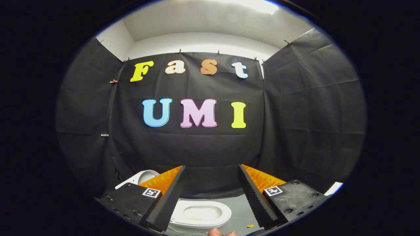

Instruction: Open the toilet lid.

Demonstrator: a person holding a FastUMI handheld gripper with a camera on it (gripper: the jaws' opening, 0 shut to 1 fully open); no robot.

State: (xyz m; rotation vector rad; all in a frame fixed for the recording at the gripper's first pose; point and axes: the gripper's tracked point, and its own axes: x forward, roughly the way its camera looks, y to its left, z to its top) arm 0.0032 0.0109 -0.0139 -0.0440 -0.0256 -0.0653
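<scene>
A small white toilet [200, 213] stands on the grey floor [241, 209], seen from above in the gap between my two fingers and below them. Its top is an oval with a raised rim; I cannot tell whether that is the lid or the seat. My gripper [211, 167] is open, its fingers wide apart with nothing between them, and it hangs well above the toilet, pointing at the black cloth wall. The left finger hides the toilet's left edge.
A white rounded object [144, 177] shows behind the left finger. A person's fingertips [220, 232] reach in just in front of the toilet. A small yellow scrap [250, 226] lies on the floor. A white edge [333, 188] sits beyond the right finger.
</scene>
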